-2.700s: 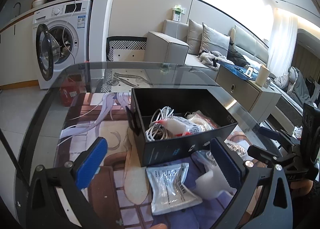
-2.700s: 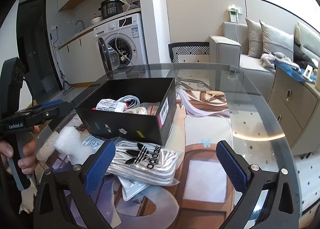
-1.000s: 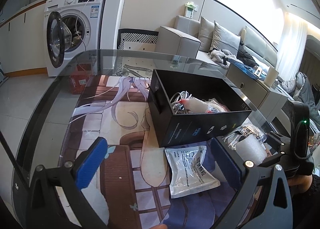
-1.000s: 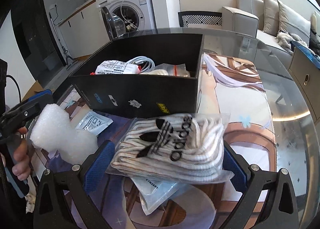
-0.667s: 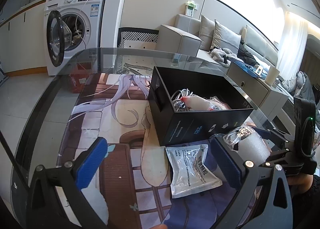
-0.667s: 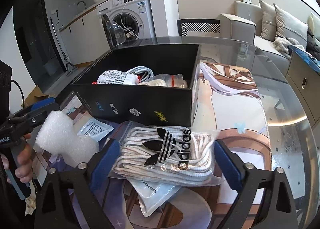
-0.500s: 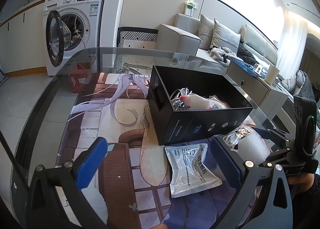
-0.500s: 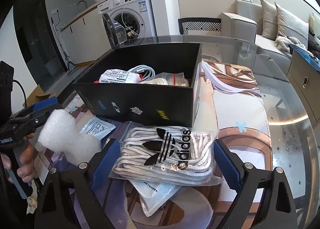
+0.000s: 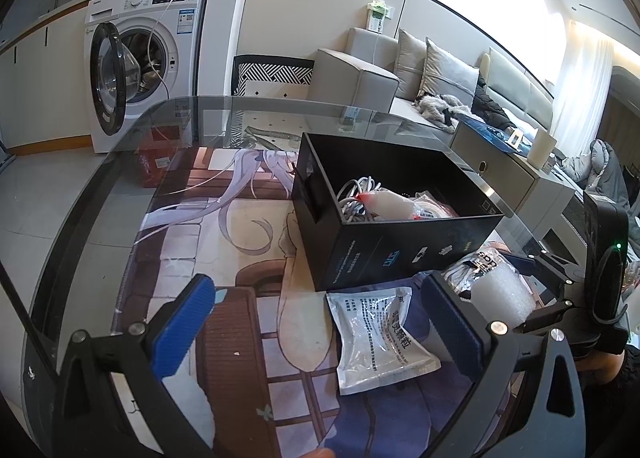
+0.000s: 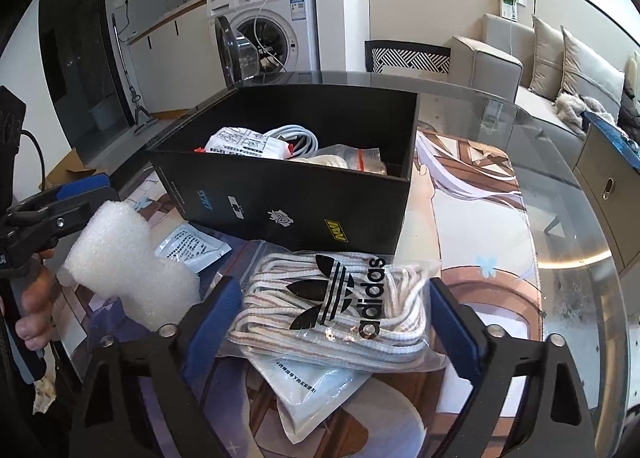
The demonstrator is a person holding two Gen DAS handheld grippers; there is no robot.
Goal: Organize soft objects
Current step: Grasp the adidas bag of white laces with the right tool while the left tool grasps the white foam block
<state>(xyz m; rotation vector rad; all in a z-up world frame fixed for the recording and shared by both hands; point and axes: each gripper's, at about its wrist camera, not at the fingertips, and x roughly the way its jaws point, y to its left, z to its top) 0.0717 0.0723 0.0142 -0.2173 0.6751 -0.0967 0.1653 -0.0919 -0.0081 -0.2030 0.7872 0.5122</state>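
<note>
Right gripper [image 10: 336, 314] is closing around the adidas bag [image 10: 340, 310], narrower than before.

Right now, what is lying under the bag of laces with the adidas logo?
Under the bag of laces lies a flat white printed pouch, partly sticking out toward the camera. Its covered part, and anything further beneath, cannot be seen.

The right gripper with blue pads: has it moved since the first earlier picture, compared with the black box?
Yes. The right gripper has come closer to the black cardboard box and now straddles the clear bag of striped laces, jaws closing.
</note>
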